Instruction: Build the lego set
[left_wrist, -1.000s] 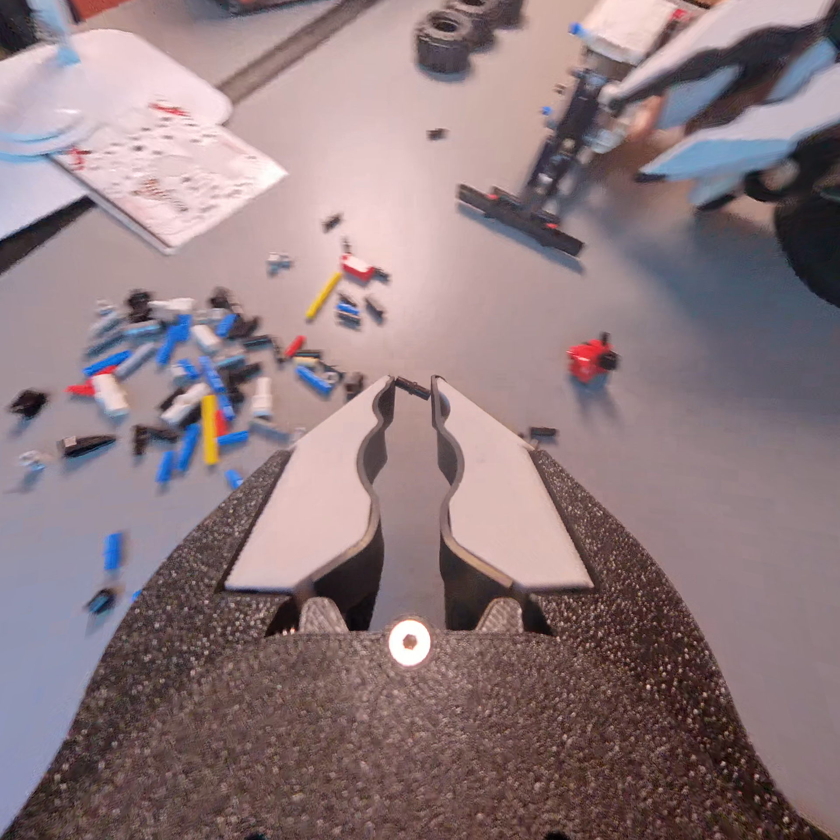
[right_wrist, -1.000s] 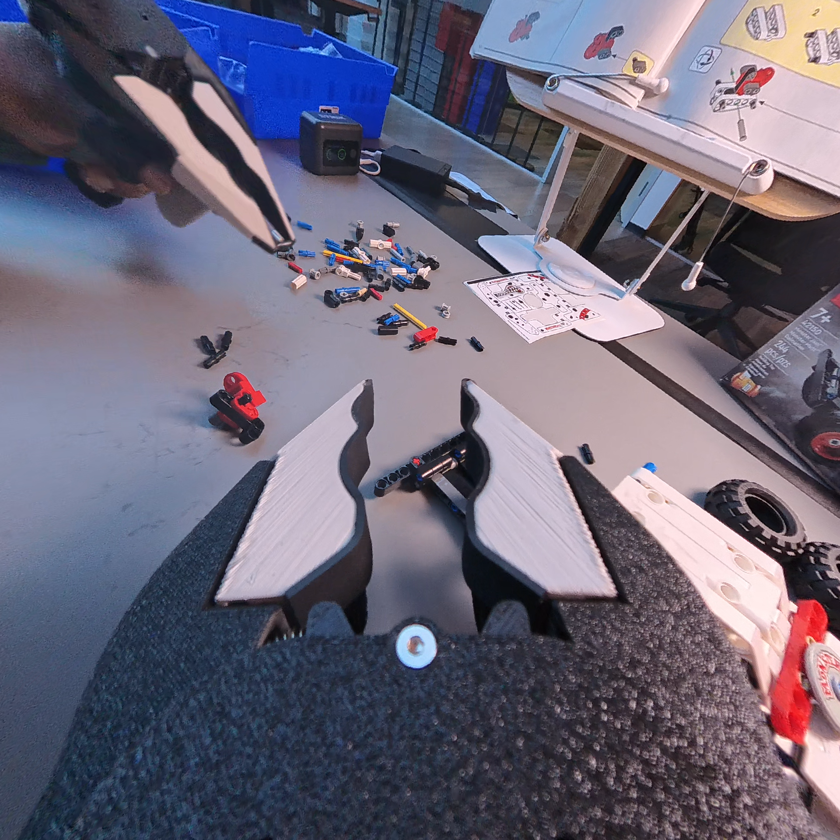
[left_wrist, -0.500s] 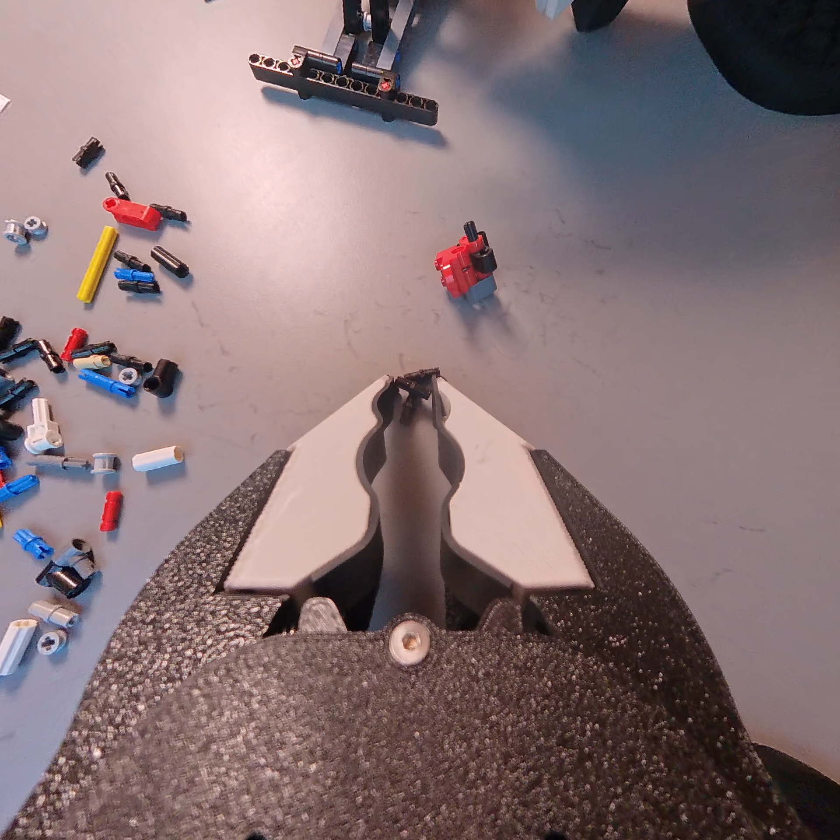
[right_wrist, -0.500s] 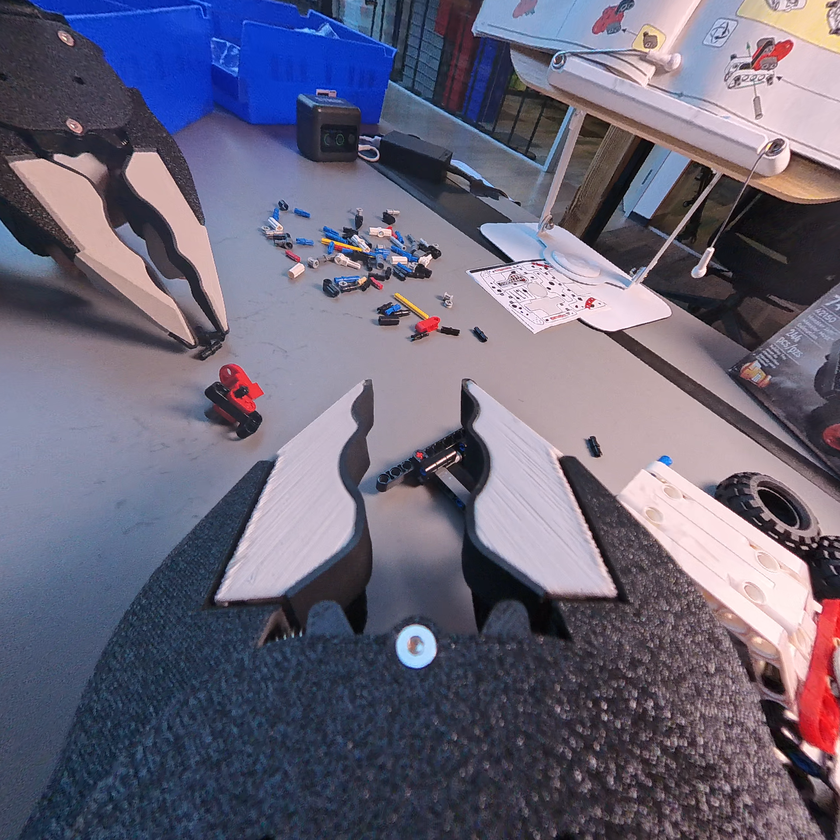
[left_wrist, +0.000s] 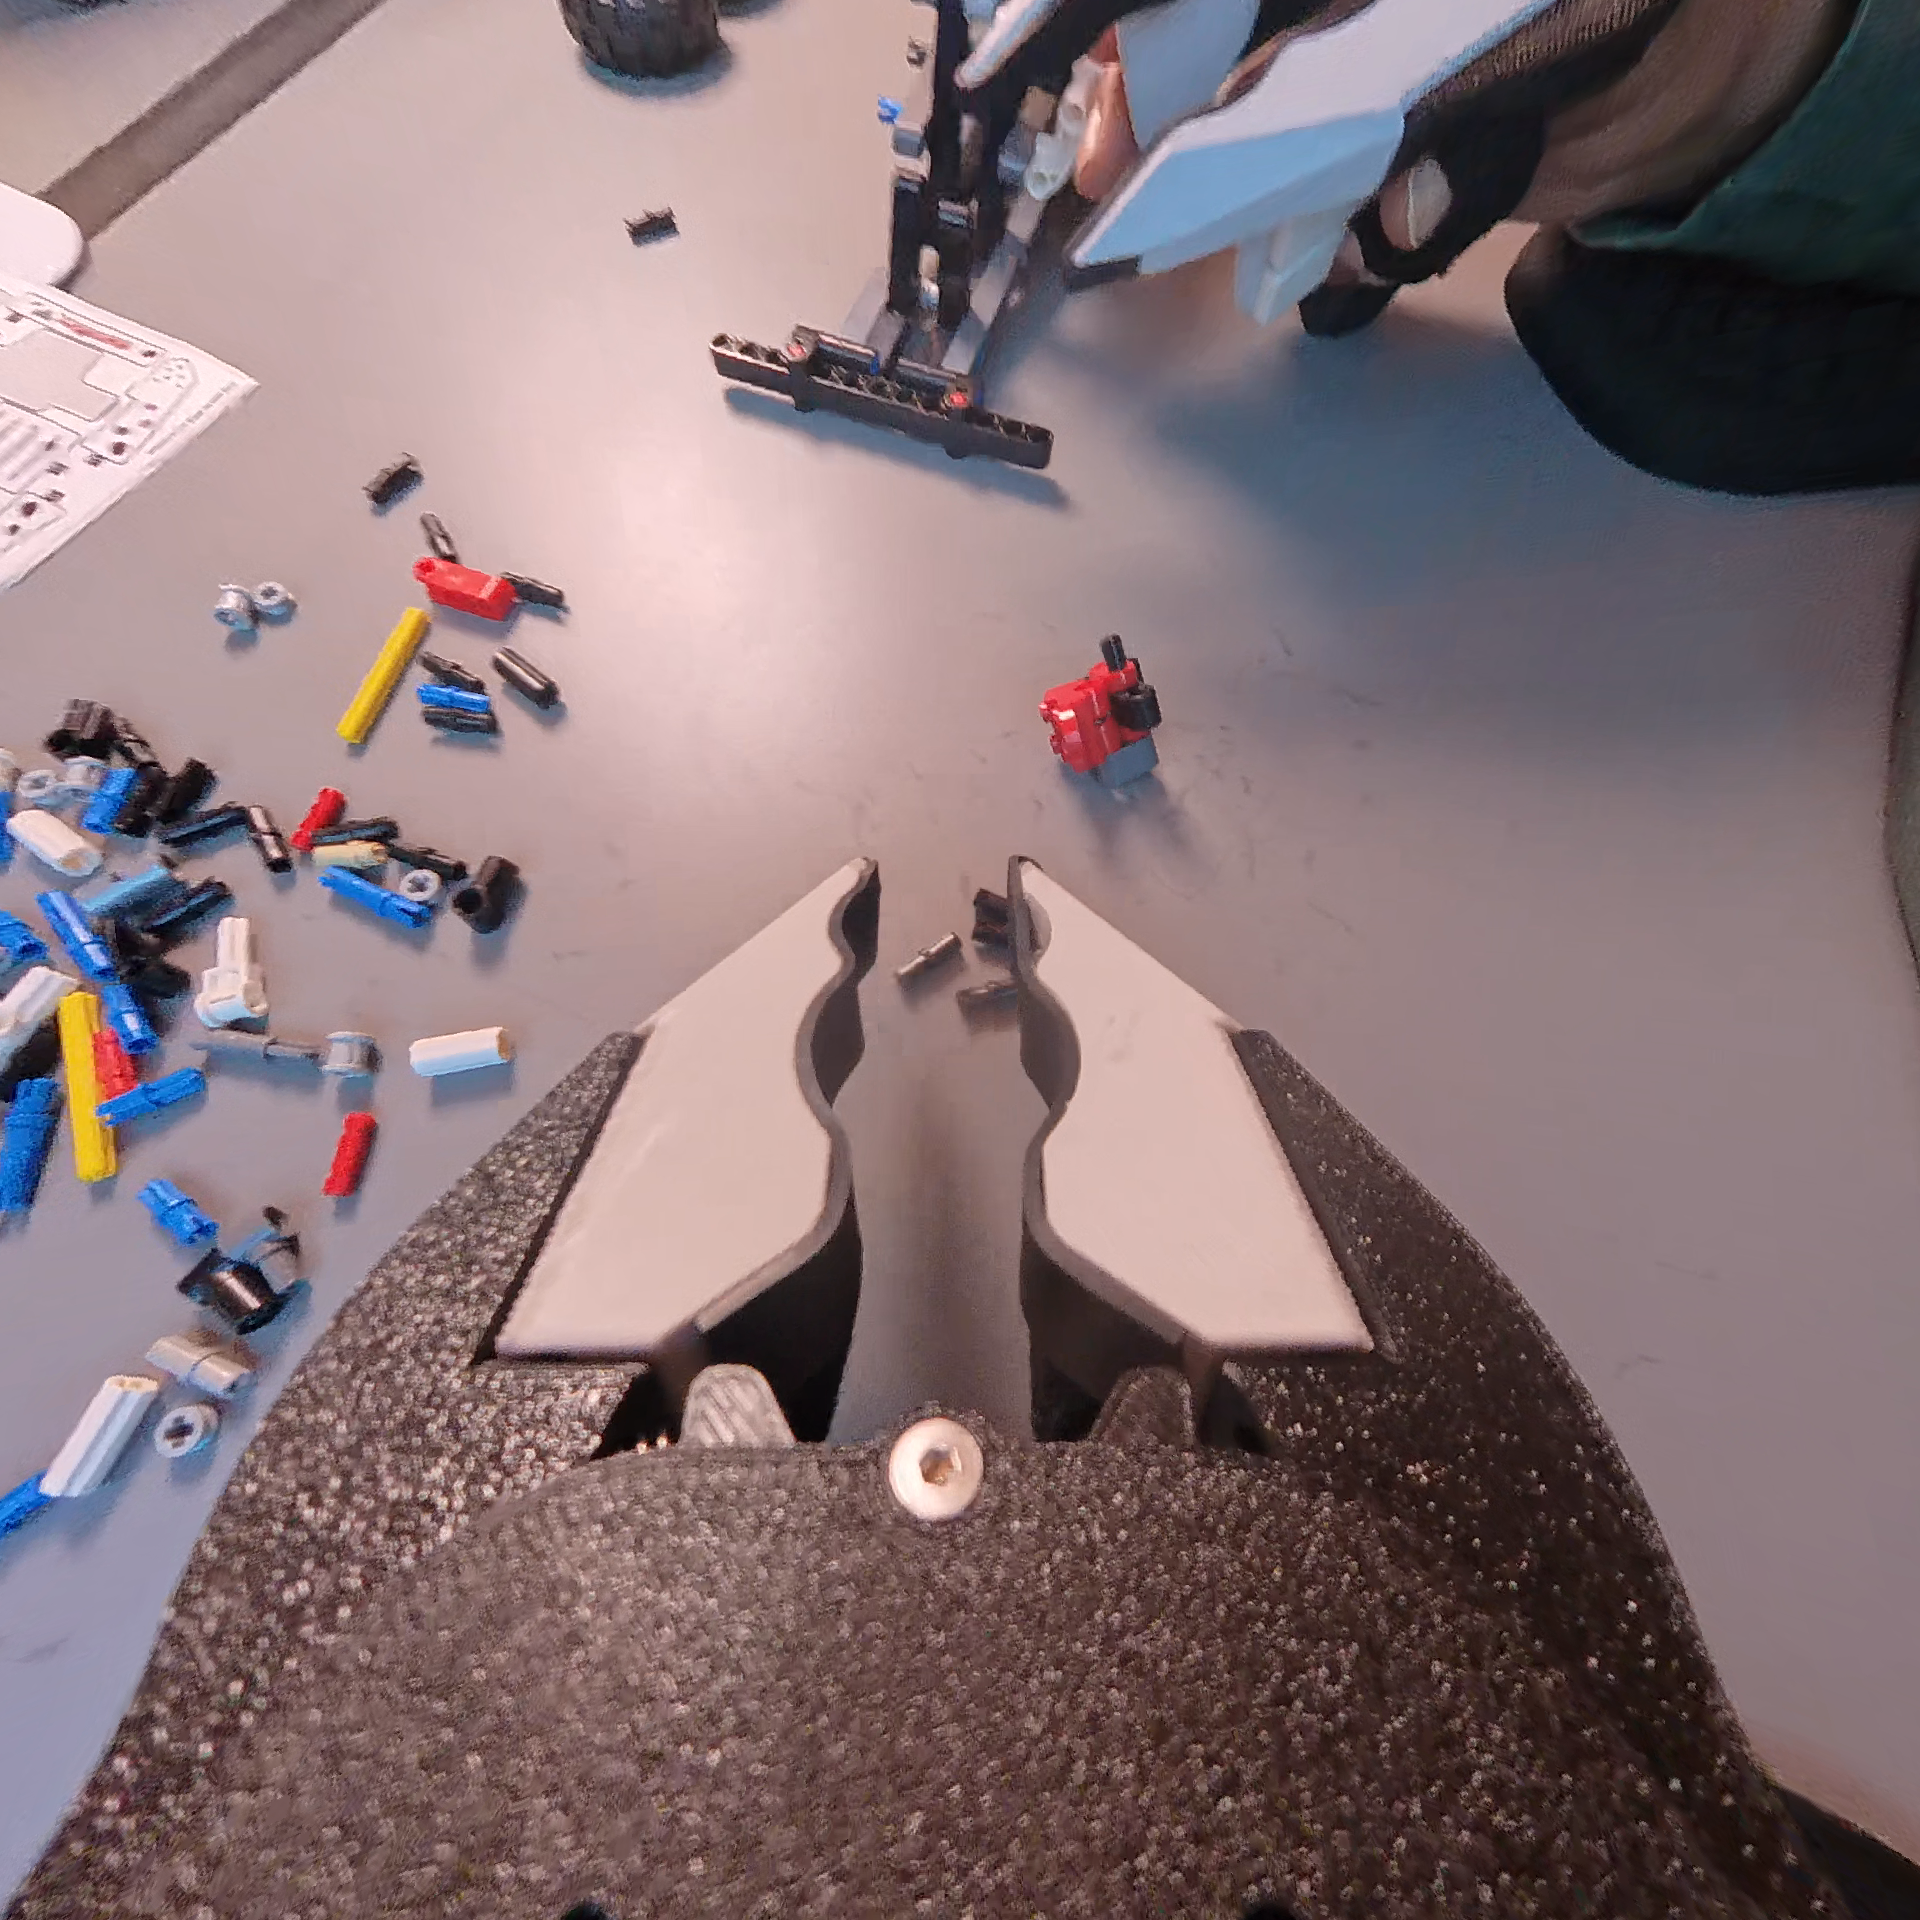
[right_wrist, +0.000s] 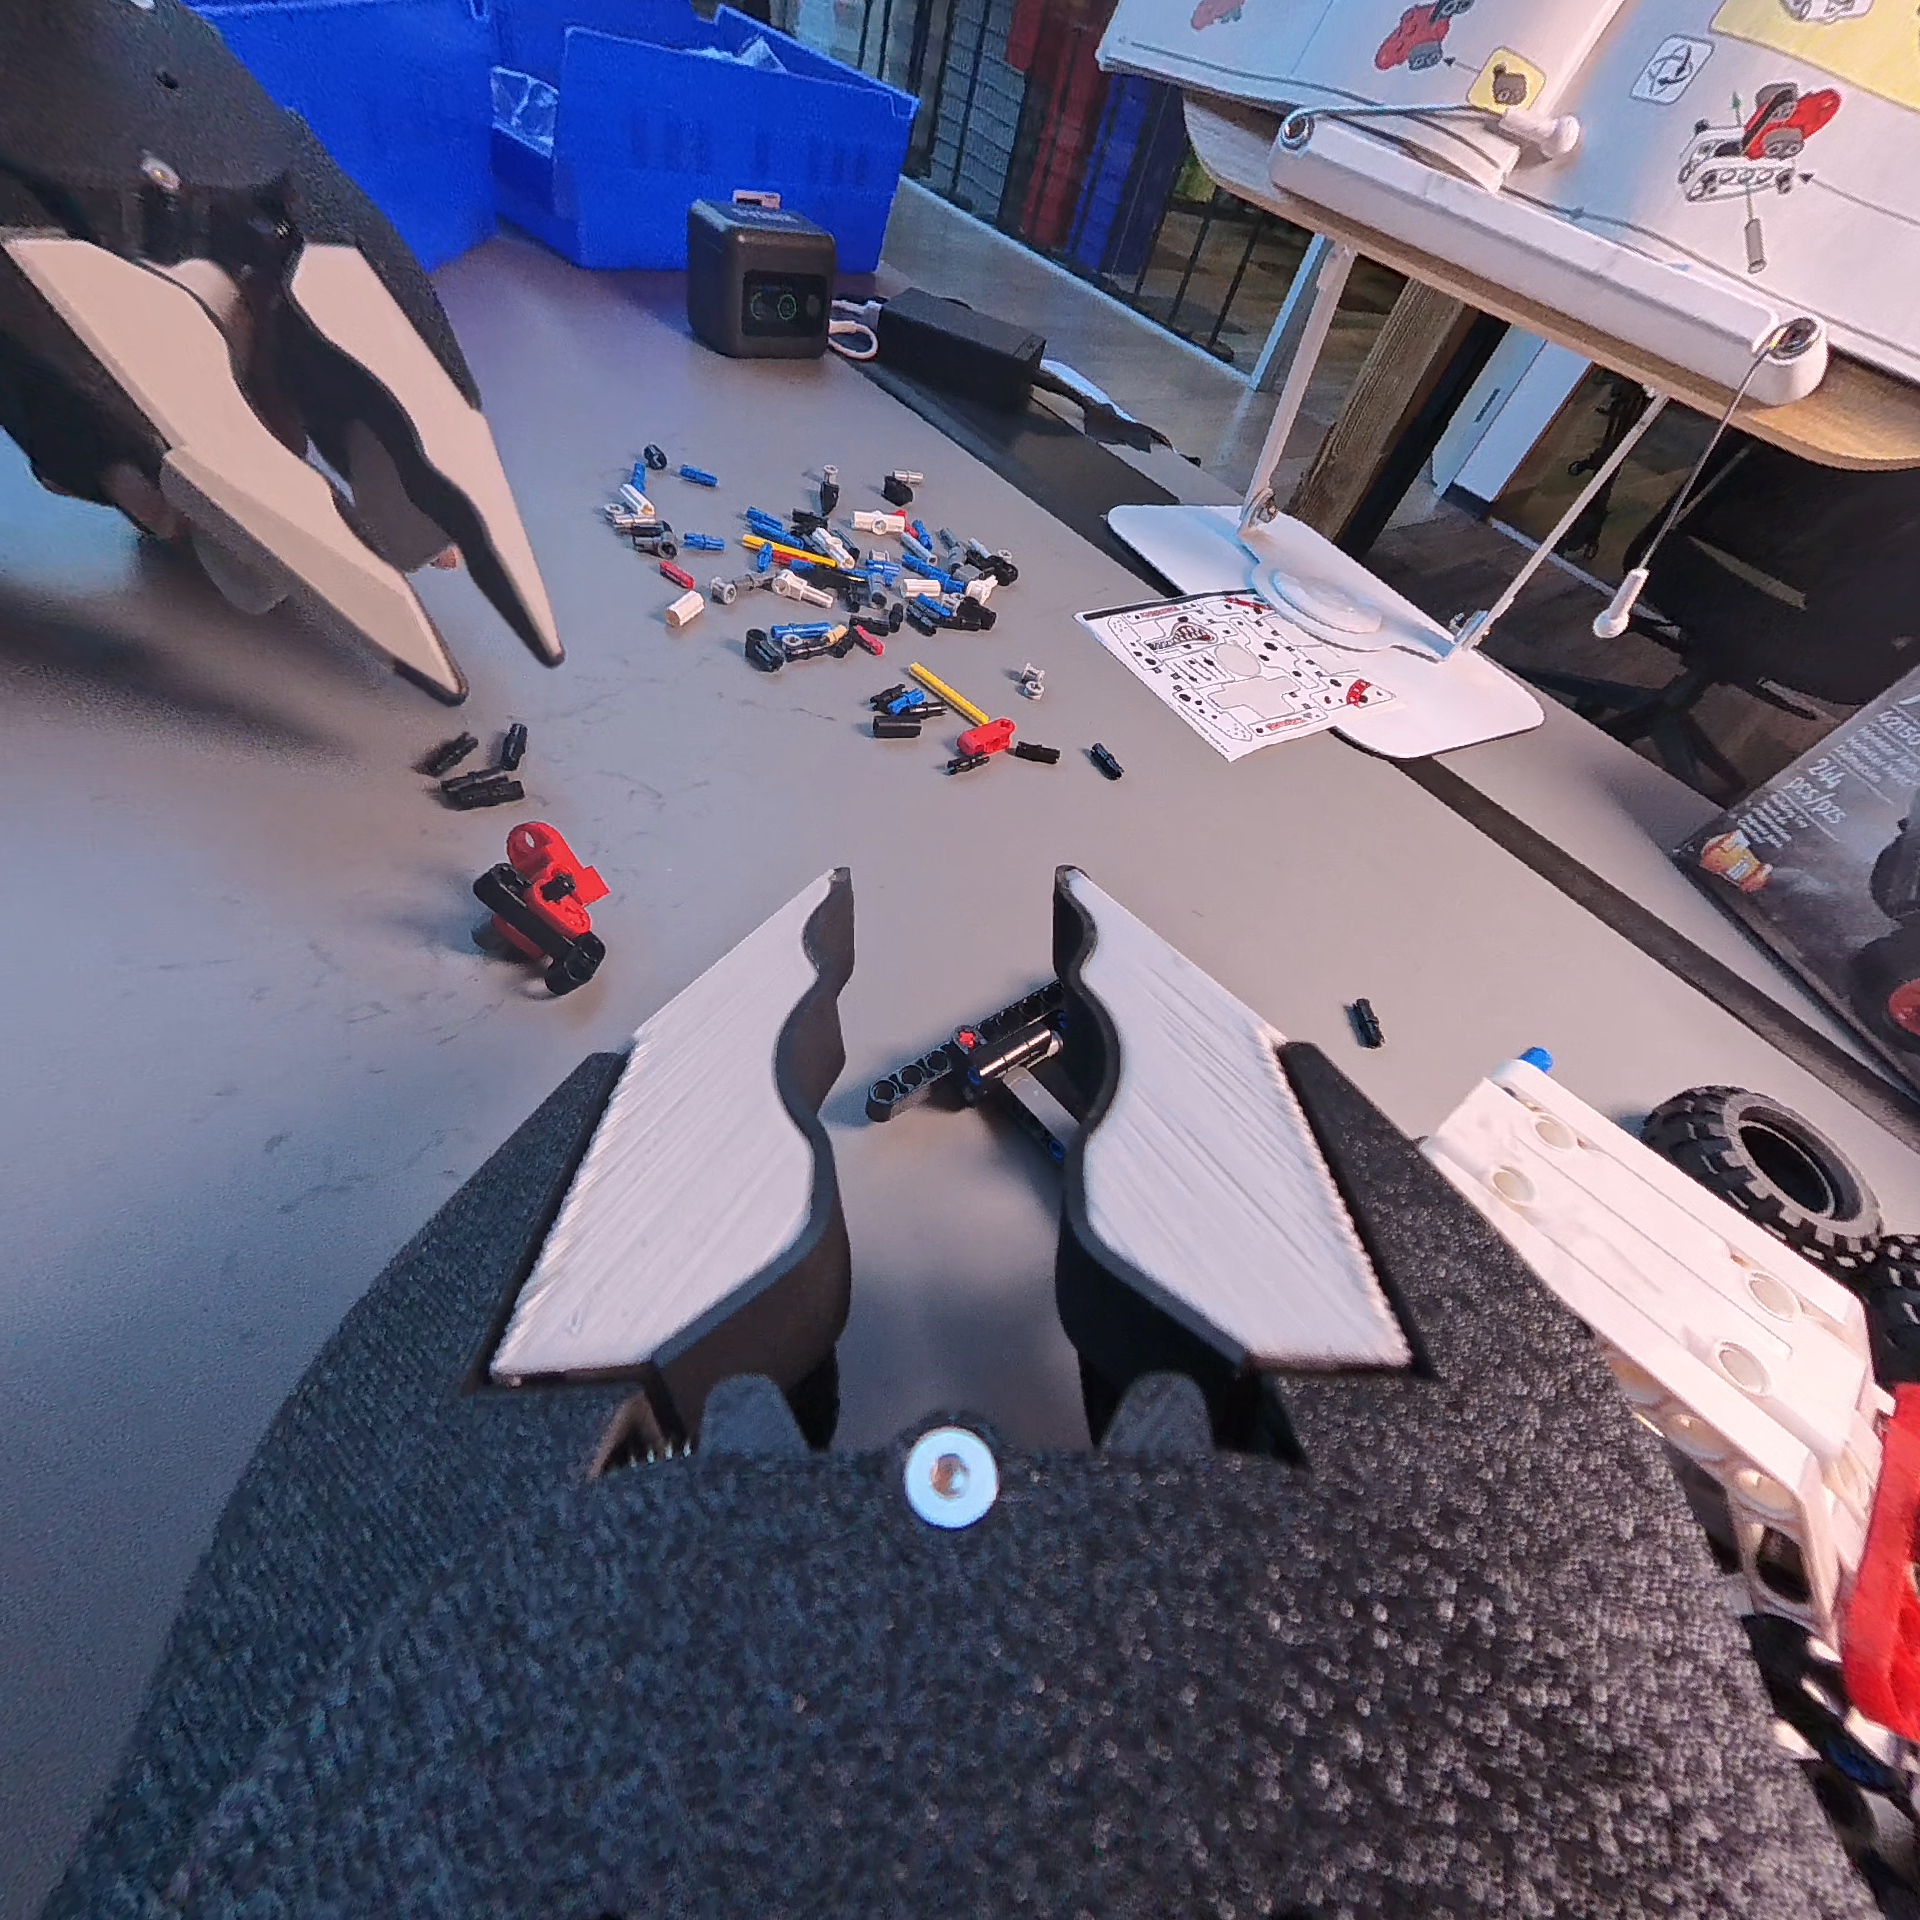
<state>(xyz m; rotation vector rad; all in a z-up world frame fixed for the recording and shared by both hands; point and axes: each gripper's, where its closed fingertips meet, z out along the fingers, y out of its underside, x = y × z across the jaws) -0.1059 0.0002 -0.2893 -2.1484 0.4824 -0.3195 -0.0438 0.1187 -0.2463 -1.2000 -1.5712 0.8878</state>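
The left gripper (left_wrist: 940, 883) hangs released above three small black pins (left_wrist: 927, 954); the right gripper (right_wrist: 954, 883), jaws parted, grasps nothing.

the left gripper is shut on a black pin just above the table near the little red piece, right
Not quite: the left gripper is open, jaws apart. The black pins lie loose on the table between its fingertips, near the little red piece. The left wrist view shows it.
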